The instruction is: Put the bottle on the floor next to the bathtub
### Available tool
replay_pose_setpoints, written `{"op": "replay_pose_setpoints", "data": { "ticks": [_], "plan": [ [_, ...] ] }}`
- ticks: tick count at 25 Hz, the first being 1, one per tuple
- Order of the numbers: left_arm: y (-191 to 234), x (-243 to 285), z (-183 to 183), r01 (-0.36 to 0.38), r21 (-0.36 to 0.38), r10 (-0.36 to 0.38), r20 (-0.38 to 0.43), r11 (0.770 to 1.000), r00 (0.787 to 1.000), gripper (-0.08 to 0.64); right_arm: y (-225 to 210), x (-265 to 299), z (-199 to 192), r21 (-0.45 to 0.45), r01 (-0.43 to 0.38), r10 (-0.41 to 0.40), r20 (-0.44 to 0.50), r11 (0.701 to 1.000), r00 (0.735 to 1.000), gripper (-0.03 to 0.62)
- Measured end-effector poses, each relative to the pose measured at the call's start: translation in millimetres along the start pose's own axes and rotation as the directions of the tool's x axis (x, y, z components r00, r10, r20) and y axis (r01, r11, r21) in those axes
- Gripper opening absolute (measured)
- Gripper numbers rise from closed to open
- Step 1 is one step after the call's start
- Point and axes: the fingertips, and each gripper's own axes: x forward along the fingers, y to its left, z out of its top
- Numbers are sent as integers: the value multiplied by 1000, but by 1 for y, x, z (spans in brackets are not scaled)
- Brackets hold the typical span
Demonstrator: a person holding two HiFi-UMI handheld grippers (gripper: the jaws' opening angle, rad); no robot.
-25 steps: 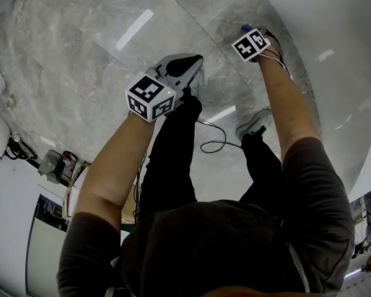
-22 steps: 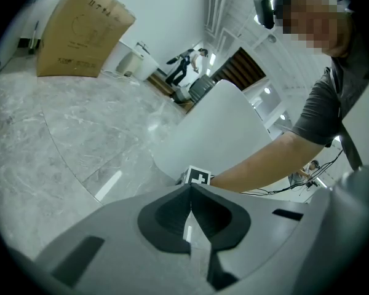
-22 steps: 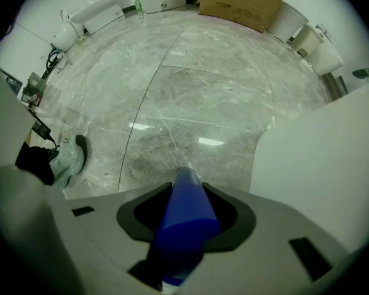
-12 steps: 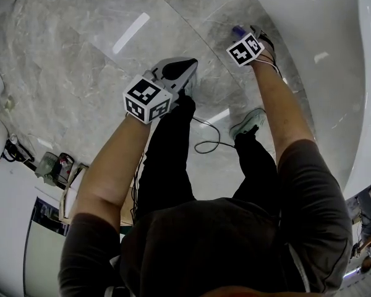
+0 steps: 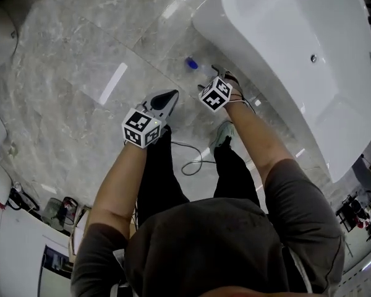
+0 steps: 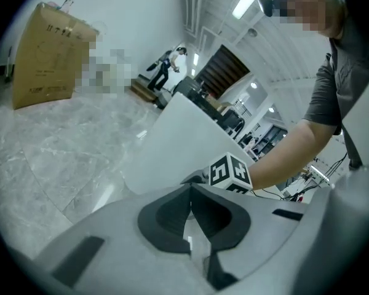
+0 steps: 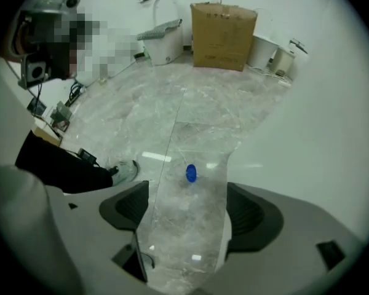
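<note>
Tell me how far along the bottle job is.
Done: the small blue-capped bottle sits on the grey marble floor beside the white bathtub. In hand: nothing. The right gripper hangs above the bottle; its jaws have just been opening, with nothing between them. The left gripper is shut and empty. Left: apparently nothing but drawing away.

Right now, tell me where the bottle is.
In the head view the bottle sits on the grey floor at upper centre, just left of the bathtub and ahead of the person's shoe.
</note>
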Motion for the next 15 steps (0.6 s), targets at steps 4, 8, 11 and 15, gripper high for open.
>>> {"op": "replay_pose_setpoints", "data": {
  "ticks": [4, 8, 11, 15],
  "plan": [
    [-71, 10, 56, 62, 70, -62, -4, 996, 998, 5, -17, -102, -8, 176, -13, -6, 108, 984, 994, 360],
    [-150, 13, 123, 157, 186, -153, -36, 970, 988, 6, -47, -217, -20, 341, -24, -53, 215, 940, 975, 333],
    [-212, 16, 158, 224, 252, -213, -71, 942, 974, 6, -60, -301, -45, 458, -36, -109, 286, 888, 952, 291],
    [-311, 28, 185, 272, 299, -253, -103, 915, 962, 6, -68, -415, -108, 553, -52, -193, 375, 832, 907, 232]
  ]
}}
